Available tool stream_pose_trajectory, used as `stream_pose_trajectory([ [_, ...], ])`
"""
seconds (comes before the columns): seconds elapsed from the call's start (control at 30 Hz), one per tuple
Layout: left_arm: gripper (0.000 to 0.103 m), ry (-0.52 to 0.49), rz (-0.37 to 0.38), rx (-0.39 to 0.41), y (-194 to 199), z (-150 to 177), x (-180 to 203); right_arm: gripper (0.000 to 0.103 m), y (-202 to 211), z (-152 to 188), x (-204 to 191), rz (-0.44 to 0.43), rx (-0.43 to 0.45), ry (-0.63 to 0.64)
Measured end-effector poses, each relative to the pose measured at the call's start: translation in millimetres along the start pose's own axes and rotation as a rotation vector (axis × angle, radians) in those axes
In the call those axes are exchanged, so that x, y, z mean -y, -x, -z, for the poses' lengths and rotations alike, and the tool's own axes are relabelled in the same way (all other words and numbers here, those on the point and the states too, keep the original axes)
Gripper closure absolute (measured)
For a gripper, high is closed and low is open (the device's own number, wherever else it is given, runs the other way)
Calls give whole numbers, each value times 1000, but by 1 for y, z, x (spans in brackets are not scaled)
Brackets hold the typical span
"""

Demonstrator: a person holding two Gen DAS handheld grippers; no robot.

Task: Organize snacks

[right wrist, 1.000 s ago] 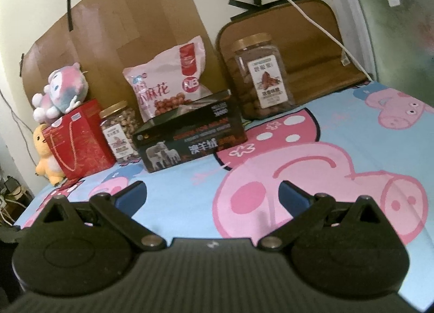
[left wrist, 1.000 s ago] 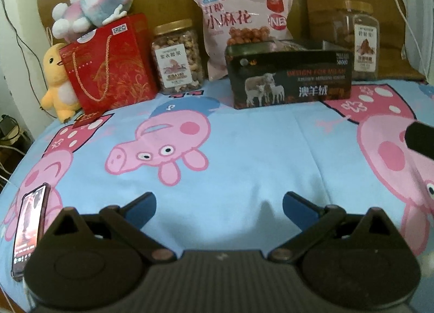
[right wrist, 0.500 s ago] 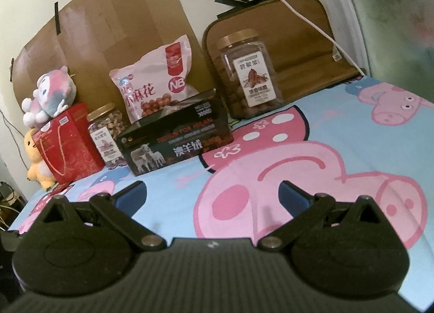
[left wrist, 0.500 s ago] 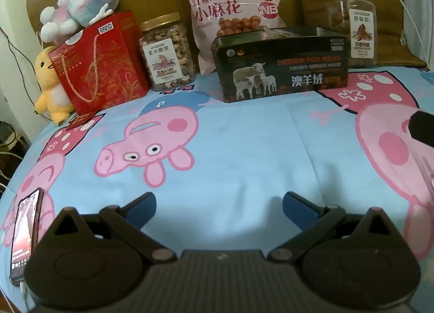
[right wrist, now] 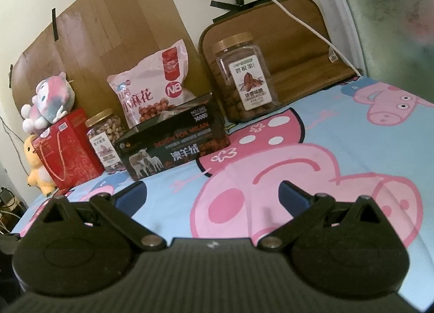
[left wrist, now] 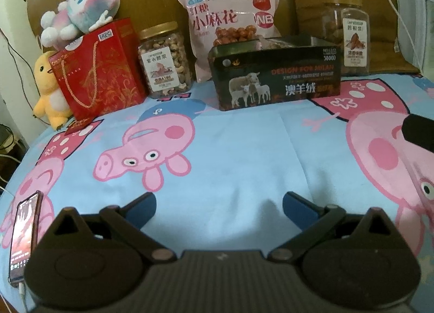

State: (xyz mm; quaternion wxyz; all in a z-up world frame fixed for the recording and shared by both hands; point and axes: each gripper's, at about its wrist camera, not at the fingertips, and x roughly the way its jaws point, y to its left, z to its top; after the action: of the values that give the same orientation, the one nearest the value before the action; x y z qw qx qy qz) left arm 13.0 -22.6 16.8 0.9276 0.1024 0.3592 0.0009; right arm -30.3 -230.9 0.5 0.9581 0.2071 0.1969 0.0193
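Observation:
Along the back of the bed stand a red gift bag [left wrist: 100,68], a gold-lidded jar of cashews [left wrist: 164,62], a pink snack bag [left wrist: 230,22], an open black box with sheep printed on it [left wrist: 276,79] and a taller jar of pecans [left wrist: 350,33]. The same row shows in the right wrist view: red gift bag [right wrist: 66,147], cashew jar [right wrist: 104,139], pink bag [right wrist: 152,87], black box [right wrist: 176,144], pecan jar [right wrist: 244,79]. My left gripper [left wrist: 219,205] hangs open over bare sheet, well short of the box. My right gripper [right wrist: 213,195] is open too, with nothing between its fingers.
A blue sheet with pink pig prints [left wrist: 244,155] covers the bed. Two plush toys, pink [left wrist: 81,11] and yellow [left wrist: 50,87], sit at the back left. A lit phone [left wrist: 23,234] lies at the near left edge. A white cable [right wrist: 284,9] hangs over a brown cushion [right wrist: 298,41].
Both views shifted a little as the grippers moved; the row of snacks sits slightly nearer and lower in the right wrist view. Nothing was gripped or released.

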Motion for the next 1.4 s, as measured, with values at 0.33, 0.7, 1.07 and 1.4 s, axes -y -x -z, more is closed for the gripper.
stream_pose_trajectory([
  [0.33,0,32,15,35,13,4,-12,0,9,1,-9,-10,18,18],
  [0.7,0,49,4,30,17,9,-21,0,16,2,-21,-15,33,42],
  [1.07,0,60,10,22,16,11,-26,0,17,3,-27,-17,32,63],
  [1.4,0,48,7,12,13,10,-22,0,14,3,-26,-17,26,59],
])
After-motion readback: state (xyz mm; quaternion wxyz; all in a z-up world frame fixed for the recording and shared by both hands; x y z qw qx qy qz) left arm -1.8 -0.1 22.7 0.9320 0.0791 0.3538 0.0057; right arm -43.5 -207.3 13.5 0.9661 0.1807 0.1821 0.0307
